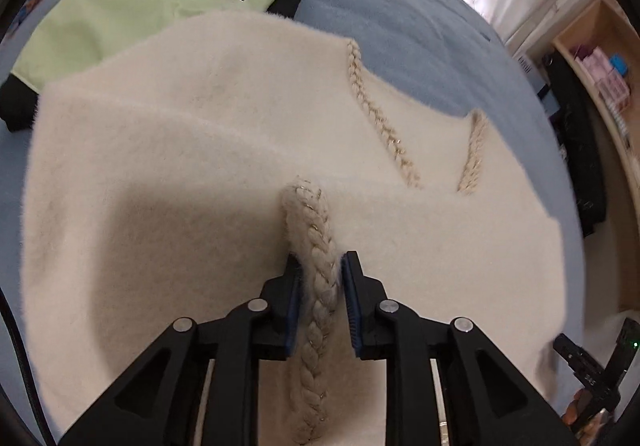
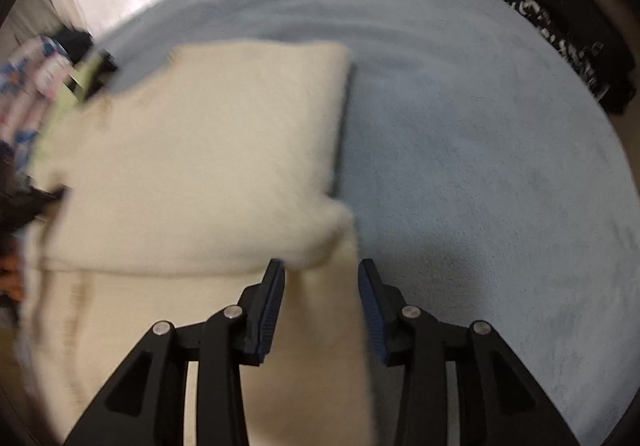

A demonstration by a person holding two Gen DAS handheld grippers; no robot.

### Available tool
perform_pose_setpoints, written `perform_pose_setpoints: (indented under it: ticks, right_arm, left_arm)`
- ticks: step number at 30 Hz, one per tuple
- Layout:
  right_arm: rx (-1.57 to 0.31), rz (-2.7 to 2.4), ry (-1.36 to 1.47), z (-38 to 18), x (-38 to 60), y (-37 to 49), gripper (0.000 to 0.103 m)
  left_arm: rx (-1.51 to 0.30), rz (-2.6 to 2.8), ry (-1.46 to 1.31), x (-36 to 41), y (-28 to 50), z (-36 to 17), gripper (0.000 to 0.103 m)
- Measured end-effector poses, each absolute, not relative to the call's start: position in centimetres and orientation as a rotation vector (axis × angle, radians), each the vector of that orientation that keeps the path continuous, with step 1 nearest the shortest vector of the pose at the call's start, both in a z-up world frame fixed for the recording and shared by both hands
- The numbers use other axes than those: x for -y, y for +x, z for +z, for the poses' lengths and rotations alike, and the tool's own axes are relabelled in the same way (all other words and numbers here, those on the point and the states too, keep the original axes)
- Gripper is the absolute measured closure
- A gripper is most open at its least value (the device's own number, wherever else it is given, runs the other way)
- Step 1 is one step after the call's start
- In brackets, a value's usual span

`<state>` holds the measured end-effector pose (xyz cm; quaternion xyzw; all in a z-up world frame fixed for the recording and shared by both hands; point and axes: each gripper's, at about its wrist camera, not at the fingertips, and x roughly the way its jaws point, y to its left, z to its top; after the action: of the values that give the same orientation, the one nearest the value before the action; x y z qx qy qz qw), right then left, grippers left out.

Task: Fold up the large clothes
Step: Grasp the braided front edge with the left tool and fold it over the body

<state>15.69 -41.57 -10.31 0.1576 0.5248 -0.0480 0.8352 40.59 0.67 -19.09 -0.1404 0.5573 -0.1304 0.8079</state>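
Folding looks partly done: cream sweater [image 1: 200,166] lies on the blue bed [image 1: 400,26], one side already doubled over. Left hand-held gripper [image 1: 320,266] stands narrow around its braided trim [image 1: 316,286], barely pressing; right hand-held gripper [image 2: 322,270] stands open above the sweater's edge.

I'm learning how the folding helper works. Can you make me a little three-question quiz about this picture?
1. True or false: the cream sweater lies on a blue bedcover.
2. What sits between the left gripper fingers? A) braided trim B) a sock C) nothing
3. What colour is the garment beyond the sweater?

Key:
1. True.
2. A, the braided trim.
3. Light green with black bands.
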Motion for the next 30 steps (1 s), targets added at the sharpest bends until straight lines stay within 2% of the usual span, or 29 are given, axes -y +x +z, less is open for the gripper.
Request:
perform_pose_setpoints:
  ticks: [1, 2, 3, 7, 11, 14, 15, 17, 20, 22, 24, 26, 30]
  right_arm:
    - [-1.077, -0.086, 0.376, -9.3, 42.0, 15.6, 0.049]
    - [-1.038, -0.083, 0.416, -8.4, 42.4, 15.7, 0.033]
    - [-1.015, -0.087, 0.433, -8.1, 42.8, 15.9, 0.023]
    - [-1.003, -0.152, 0.459, -8.4, 44.2, 20.5, 0.022]
    - [-1.041, -0.198, 0.460, -10.6, 45.1, 26.4, 0.022]
    - [-1.071, -0.240, 0.452, -12.6, 45.9, 28.6, 0.022]
    - [-1.091, -0.246, 0.455, -13.3, 46.1, 29.3, 0.036]
    - [-1.151, -0.184, 0.458, -14.4, 45.8, 30.7, 0.082]
    - [-1.072, -0.231, 0.335, -12.9, 44.6, 30.6, 0.086]
    - [-1.116, -0.265, 0.339, -14.8, 44.8, 31.1, 0.085]
    - [-1.106, -0.282, 0.339, -15.0, 44.8, 30.9, 0.079]
    - [-1.115, -0.317, 0.332, -14.0, 44.7, 30.5, 0.067]
    - [-1.051, -0.331, 0.252, -10.6, 43.0, 28.6, 0.066]
  left_arm:
    - [-1.190, -0.283, -0.296, -0.7, 40.7, -18.9, 0.079]
    - [-1.186, -0.280, -0.284, -0.7, 40.8, -18.8, 0.076]
    - [-1.179, -0.274, -0.270, -0.6, 40.9, -18.7, 0.075]
    - [-1.165, -0.268, -0.257, 0.3, 41.1, -18.3, 0.068]
    - [-1.151, -0.256, -0.215, 1.3, 41.2, -18.4, 0.067]
    - [-1.128, -0.244, -0.180, 1.7, 41.5, -18.0, 0.089]
    - [-1.116, -0.247, -0.182, 1.6, 41.6, -17.8, 0.090]
    - [-1.086, -0.248, -0.175, 1.7, 41.6, -17.2, 0.091]
    - [-1.015, -0.237, -0.149, 2.1, 41.5, -16.4, 0.090]
    - [-1.053, -0.217, -0.133, 2.4, 42.0, -17.9, 0.090]
    - [-1.061, -0.206, -0.139, 2.4, 42.1, -18.9, 0.087]
    - [-1.059, -0.209, -0.139, 2.3, 41.8, -18.4, 0.085]
    - [-1.082, -0.159, -0.072, 1.9, 40.5, -16.8, 0.072]
